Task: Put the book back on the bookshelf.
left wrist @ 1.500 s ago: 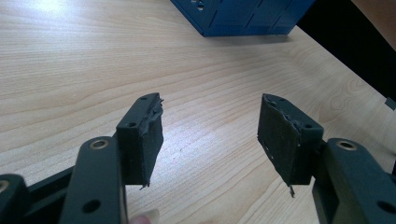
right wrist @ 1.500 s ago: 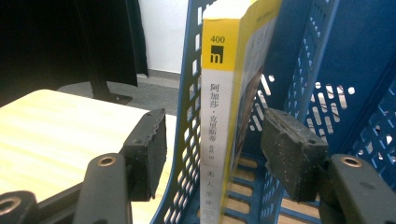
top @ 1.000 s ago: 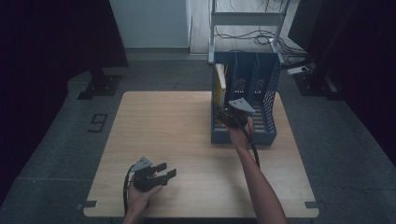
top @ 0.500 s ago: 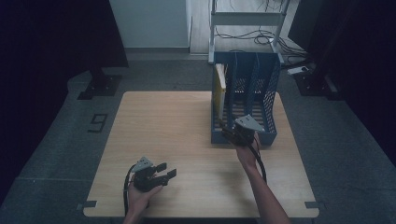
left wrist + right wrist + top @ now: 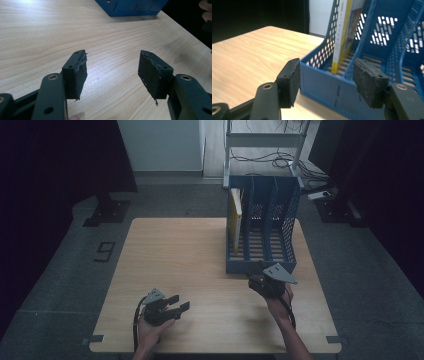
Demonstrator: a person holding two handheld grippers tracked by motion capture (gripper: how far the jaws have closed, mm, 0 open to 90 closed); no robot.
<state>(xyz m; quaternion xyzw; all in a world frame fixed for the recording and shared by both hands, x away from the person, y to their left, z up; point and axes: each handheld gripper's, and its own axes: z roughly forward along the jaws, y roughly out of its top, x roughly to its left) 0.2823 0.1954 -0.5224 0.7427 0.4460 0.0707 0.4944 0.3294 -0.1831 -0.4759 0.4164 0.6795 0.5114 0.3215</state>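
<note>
A blue slotted file rack (image 5: 262,265) stands at the table's far right, with a yellow book (image 5: 235,217) upright in its leftmost slot. My right gripper (image 5: 257,281) hovers just in front of the rack's low front wall (image 5: 319,82), open with nothing between its pads; its jaws have just been opening a little. In the right gripper view the yellow book (image 5: 342,37) rises beyond the jaws (image 5: 325,75). My left gripper (image 5: 176,306) rests low over the near left of the wooden table (image 5: 175,250), open and empty (image 5: 112,65).
The rack's middle and right slots (image 5: 272,240) hold nothing. A metal shelf frame (image 5: 265,140) and cables lie on the floor behind the table. Dark curtains flank both sides. The table's right edge (image 5: 320,290) runs close to my right hand.
My right gripper has drawn back out of the rack toward the near edge and sunk a little. The left gripper has stayed put.
</note>
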